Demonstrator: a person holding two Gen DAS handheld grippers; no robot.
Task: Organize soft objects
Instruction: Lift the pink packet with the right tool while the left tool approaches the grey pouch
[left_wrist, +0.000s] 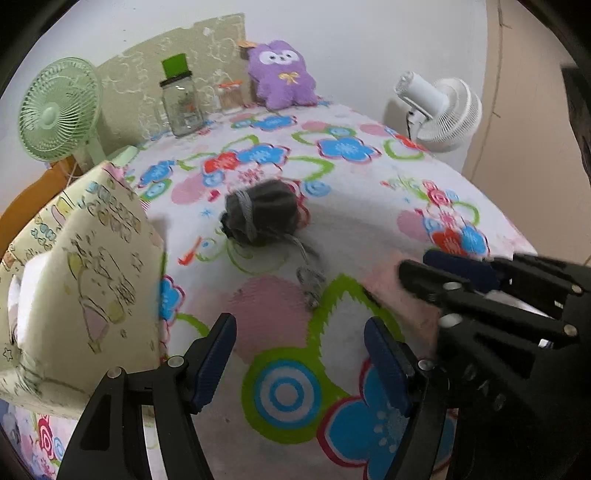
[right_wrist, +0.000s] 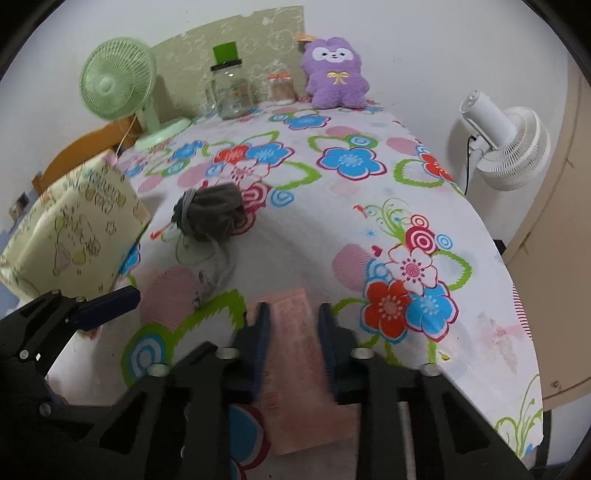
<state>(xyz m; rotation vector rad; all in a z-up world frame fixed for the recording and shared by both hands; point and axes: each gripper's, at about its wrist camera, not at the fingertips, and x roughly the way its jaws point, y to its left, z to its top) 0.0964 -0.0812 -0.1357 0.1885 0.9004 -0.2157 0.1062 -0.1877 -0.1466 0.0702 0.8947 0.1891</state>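
A grey drawstring pouch (left_wrist: 264, 212) lies mid-table on the floral cloth, its cord trailing toward me; it also shows in the right wrist view (right_wrist: 212, 218). A purple plush toy (left_wrist: 282, 75) sits at the far edge against the wall, also in the right wrist view (right_wrist: 334, 74). My left gripper (left_wrist: 299, 354) is open and empty, hovering short of the pouch. My right gripper (right_wrist: 293, 332) is shut on a pink soft packet (right_wrist: 299, 369), held low over the near table. The right gripper also shows in the left wrist view (left_wrist: 439, 273), with the packet blurred.
A cream patterned fabric box (left_wrist: 74, 273) stands at the left, open on top. A green fan (left_wrist: 59, 110), a glass jar (left_wrist: 183, 103) and a small jar (left_wrist: 231, 96) stand at the back. A white fan (right_wrist: 506, 147) stands beyond the right table edge.
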